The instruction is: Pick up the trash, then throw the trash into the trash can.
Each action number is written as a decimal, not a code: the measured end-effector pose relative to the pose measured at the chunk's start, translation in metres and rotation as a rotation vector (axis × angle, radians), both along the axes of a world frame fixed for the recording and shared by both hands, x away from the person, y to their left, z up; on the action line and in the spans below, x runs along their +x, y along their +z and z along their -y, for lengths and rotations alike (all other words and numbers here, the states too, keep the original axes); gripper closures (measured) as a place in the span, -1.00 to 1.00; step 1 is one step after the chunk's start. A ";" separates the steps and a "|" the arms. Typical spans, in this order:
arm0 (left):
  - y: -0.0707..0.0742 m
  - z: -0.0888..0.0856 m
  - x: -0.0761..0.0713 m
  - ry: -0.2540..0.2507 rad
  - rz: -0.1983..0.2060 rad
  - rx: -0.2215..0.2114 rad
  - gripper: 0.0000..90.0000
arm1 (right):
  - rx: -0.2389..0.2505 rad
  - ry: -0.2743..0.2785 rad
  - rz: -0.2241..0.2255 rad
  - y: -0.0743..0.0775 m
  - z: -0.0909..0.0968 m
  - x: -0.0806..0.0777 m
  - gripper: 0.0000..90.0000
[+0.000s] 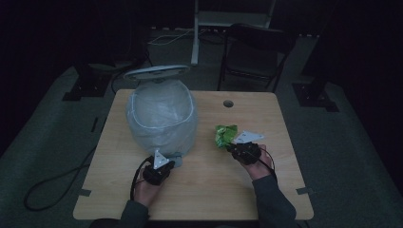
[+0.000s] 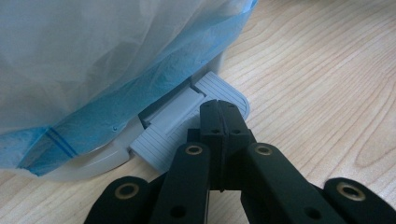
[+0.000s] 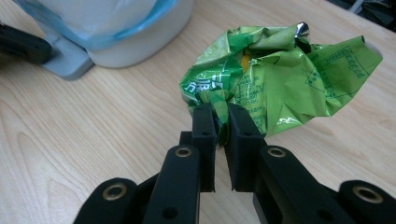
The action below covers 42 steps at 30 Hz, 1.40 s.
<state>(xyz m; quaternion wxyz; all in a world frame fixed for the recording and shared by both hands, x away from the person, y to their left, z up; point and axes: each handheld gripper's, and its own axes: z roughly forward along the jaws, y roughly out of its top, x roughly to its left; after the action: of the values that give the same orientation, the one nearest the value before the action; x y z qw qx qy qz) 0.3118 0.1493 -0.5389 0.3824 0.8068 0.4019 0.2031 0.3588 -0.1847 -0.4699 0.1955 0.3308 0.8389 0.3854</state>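
Nearest the person, the left gripper (image 2: 219,108) has its jaws clenched tight together with nothing between them, their tips resting on the ribbed grey pedal (image 2: 187,119) at the foot of the bin (image 1: 162,118). Across from it, the right gripper (image 3: 220,114) is clamped on a twisted corner of a crumpled green wrapper (image 3: 280,77). That wrapper is glossy foil-like plastic, bright green with white lettering and fine printed text, creased into a loose ball with a silvery inner side showing at one upper fold and a spot of yellow in its middle. In the high view the wrapper (image 1: 225,134) sits just beyond the right gripper (image 1: 234,147), over the right half of the wooden table (image 1: 204,190) and apart from the bin. Further back, the bin is a rounded white body lined with a pale bag edged in blue (image 2: 116,93), its lid (image 1: 157,72) raised behind it. Beyond the table stands a dark chair (image 1: 254,52).
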 end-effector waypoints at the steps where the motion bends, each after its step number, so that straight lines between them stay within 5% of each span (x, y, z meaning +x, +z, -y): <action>1: 0.000 0.000 0.000 -0.001 0.000 0.002 1.00 | 0.007 0.004 -0.002 0.002 0.001 0.000 0.83; 20: 0.000 0.000 0.000 -0.001 0.002 -0.002 1.00 | 0.005 0.007 0.053 0.035 0.005 0.002 0.83; 42: 0.000 -0.001 0.000 0.001 0.001 -0.004 1.00 | -0.006 0.018 0.071 0.051 0.003 0.004 0.83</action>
<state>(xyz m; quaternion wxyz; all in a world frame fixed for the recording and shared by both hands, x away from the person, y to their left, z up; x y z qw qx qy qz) 0.3120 0.1501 -0.5392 0.3841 0.8059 0.4024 0.2028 0.3627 -0.1877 -0.4187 0.2227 0.3086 0.8356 0.3962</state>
